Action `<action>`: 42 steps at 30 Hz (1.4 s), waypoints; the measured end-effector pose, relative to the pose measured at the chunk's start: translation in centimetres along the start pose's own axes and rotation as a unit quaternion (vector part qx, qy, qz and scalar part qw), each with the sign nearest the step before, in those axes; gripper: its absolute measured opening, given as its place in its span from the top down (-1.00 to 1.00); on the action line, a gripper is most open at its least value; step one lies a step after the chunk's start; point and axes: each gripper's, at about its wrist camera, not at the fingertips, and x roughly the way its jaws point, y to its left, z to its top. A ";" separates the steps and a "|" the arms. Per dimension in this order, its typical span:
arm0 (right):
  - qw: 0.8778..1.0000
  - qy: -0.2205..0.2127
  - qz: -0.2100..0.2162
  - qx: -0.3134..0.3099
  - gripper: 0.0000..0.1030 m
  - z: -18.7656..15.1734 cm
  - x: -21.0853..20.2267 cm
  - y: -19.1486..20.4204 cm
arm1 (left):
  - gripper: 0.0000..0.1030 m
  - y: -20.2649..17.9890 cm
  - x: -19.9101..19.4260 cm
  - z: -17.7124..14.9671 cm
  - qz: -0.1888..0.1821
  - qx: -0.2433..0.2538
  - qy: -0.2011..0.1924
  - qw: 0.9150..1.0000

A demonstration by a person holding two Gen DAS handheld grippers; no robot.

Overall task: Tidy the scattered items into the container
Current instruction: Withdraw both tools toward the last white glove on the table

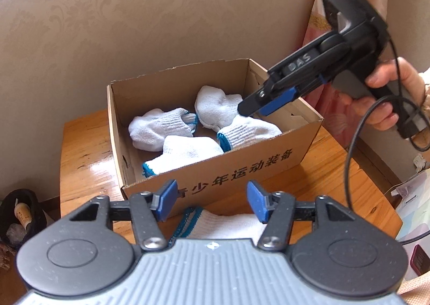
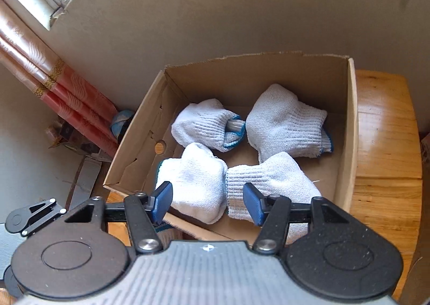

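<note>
While one glove lies outside the box, step: the left gripper (image 1: pixel 212 201), released and empty, hovers over it; a low, centred pinch on the cuff should serve.
Loose glove: white knitted work glove with blue cuff trim (image 1: pixel 223 221), on the wooden table (image 1: pixel 83 154) at its near edge, against the box's front wall.
Container: open brown cardboard box (image 1: pixel 268 159), four like gloves (image 2: pixel 199 184) inside.
Right gripper (image 2: pixel 208 201): spread wide, empty, above the box's near right corner.
Room: lift over the front wall; bare floor remains toward the back wall.
</note>
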 end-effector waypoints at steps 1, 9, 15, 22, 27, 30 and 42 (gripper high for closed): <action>1.000 -0.009 -0.001 -0.011 -0.32 -0.5 -1.0 0.5 | -0.27 -0.3 -0.2 -0.5 0.003 0.004 0.002 1.000; 0.998 -0.025 -0.022 -0.057 -0.68 -6.4 -4.9 3.6 | -0.37 -1.3 -1.3 -4.5 0.018 0.005 0.026 1.000; 0.995 0.011 -0.036 -0.087 -0.73 -11.5 -2.4 5.2 | -0.37 -0.9 -0.7 -5.9 0.015 -0.001 0.029 0.999; 0.993 0.027 -0.054 -0.102 -0.73 -15.3 0.7 6.0 | -0.37 0.1 1.1 -6.2 0.029 -0.007 0.037 0.999; 0.994 0.032 -0.050 -0.097 -0.73 -16.4 1.9 6.0 | -0.42 0.9 2.3 -6.2 0.024 -0.017 0.040 0.999; 0.995 0.033 -0.043 -0.082 -0.73 -16.5 2.7 5.8 | -0.44 1.5 3.2 -6.0 0.019 -0.021 0.039 0.999; 0.993 0.069 -0.030 -0.087 -0.73 -15.9 5.1 5.7 | -0.44 2.7 7.8 -4.4 -0.034 -0.050 0.035 0.998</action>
